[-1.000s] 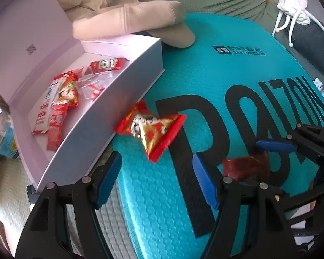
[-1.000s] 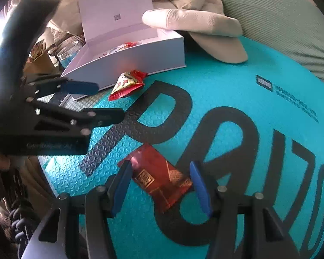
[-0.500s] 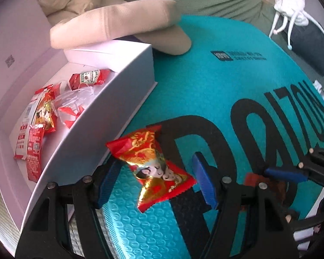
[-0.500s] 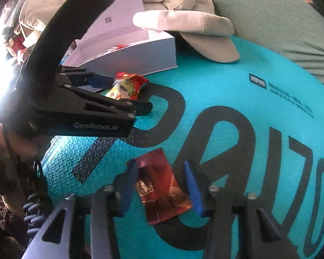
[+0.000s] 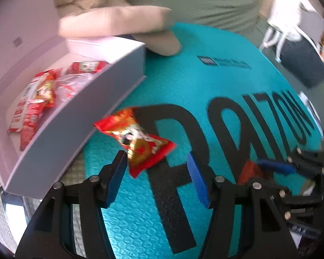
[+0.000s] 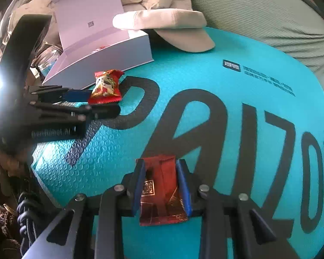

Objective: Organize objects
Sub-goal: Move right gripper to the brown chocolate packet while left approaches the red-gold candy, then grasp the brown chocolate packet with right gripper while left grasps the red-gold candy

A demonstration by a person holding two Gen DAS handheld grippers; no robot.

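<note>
While the dark red packet (image 6: 162, 185) lies on the teal mat (image 6: 237, 82), the right gripper (image 6: 162, 185) has just been closing and its blue pads pinch the packet's sides. Nearer the open white box (image 5: 60, 129), the red-and-gold candy (image 5: 138, 140) sits between the left gripper's (image 5: 157, 172) closing, still-spread jaws. More red sachets (image 5: 32, 112) lie inside the box.

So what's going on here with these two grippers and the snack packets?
A person is tidying snack packets into a white box. The right gripper has just closed on a dark red packet lying on the teal mat. The left gripper, jaws closing but still open, straddles a red-and-gold candy packet beside the box.
</note>
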